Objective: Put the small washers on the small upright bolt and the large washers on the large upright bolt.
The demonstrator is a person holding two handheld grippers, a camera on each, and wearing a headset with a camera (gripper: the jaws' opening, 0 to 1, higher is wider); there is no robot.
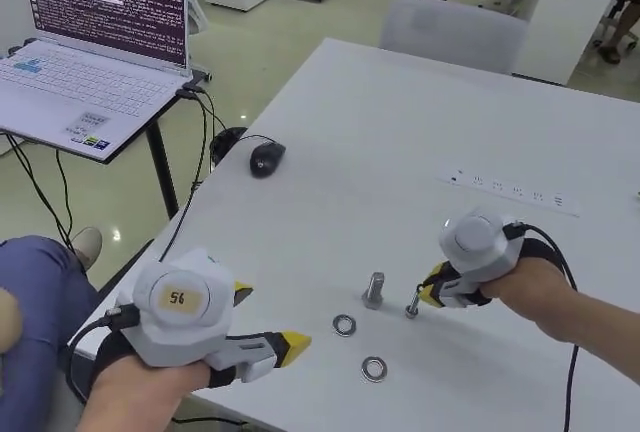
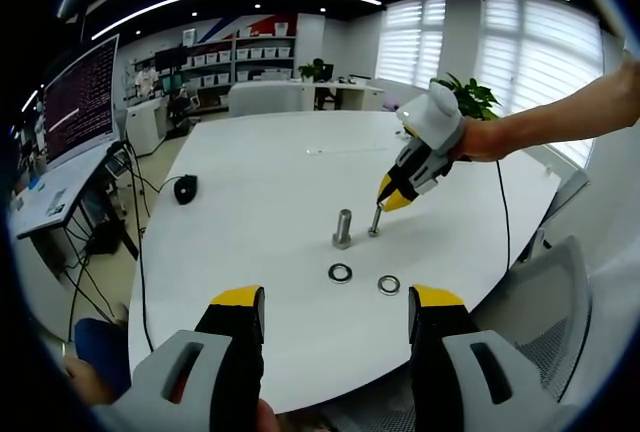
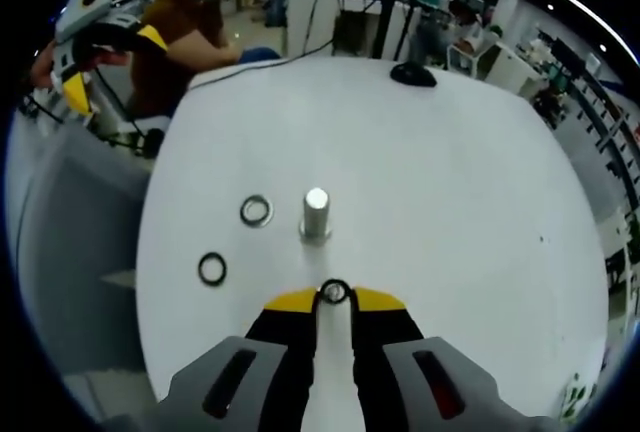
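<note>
White tabletop, open office behind, and all the action sits at the near edge. A small washer is pinched between the closed tips of the right tool. In the head view those tips sit right at the top of the small bolt, touching or just off, too close to call. So the step in hand looks like threading that ring onto its post. Whether the hole has found the tip, I cannot tell.

The large bolt stands upright just beside it, at ten o'clock of the small one, with no ring on it that I can make out. One washer lies flat at seven o'clock of the large bolt, and a second washer lies at six o'clock. Both look bigger than the pinched one.

The left tool hangs at eight o'clock of the bolts, jaws apart, holding nothing.

Next move, by my read: centre the hole over the post, keep the ring level, then ease the tips apart so it drops. The flat ones will need an edge pick, being thin on a slick surface.

Further out, a mouse sits at eleven o'clock, and a laptop beyond it.
</note>
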